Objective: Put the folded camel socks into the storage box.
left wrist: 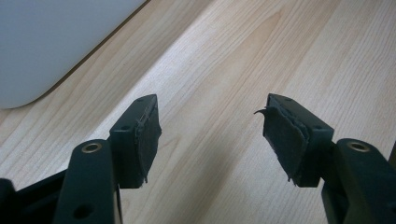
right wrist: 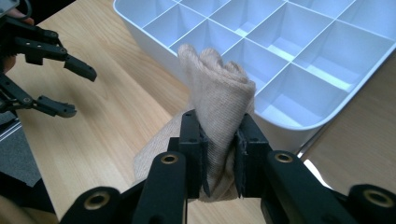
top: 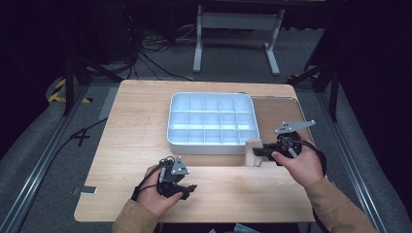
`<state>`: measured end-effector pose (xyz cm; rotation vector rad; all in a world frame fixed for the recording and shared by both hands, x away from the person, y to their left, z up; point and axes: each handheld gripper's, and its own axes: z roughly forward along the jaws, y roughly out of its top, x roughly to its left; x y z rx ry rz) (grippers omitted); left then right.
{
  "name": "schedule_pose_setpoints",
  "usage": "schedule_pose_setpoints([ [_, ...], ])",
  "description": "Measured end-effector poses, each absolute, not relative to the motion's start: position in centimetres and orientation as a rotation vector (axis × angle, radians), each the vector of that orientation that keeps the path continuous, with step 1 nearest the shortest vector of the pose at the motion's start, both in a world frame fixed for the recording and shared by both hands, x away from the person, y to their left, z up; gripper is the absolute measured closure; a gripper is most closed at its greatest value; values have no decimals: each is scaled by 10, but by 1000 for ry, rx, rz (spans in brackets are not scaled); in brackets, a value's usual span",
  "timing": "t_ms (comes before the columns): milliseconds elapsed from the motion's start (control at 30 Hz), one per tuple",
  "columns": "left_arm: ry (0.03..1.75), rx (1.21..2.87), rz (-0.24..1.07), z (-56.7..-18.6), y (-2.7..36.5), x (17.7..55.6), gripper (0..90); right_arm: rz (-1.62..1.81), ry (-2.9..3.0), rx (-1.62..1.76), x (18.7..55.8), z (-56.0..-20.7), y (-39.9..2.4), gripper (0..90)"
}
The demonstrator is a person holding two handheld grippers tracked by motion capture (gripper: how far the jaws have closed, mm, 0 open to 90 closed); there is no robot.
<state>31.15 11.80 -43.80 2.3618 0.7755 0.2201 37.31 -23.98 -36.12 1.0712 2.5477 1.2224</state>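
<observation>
Pale wooden table (top: pixel 131 145) bears a white divided tray (top: pixel 212 120) at frame centre; right gripper (right wrist: pixel 219 154) clamps a rolled beige cloth (right wrist: pixel 219 98), left gripper (left wrist: pixel 212 135) gapes empty.

The table (top: pixel 145 126) is lit brightly from above while the room around stays dark; the white tray (top: pixel 212 119) glares bluish.

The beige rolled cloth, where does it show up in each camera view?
High view: beige rolled cloth right of centre, by the white divided tray's near right corner.
Left gripper view: not in it.
Right gripper view: centre, clamped by the right gripper.
Shared landmark: the tray.
</observation>
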Motion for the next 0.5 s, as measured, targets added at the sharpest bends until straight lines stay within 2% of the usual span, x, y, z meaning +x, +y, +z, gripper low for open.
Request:
schedule_pose_setpoints([
  [500, 794, 2354, 204, -439, 120, 313, 368, 1154, 2494, 1076, 406, -352, -251, 761],
])
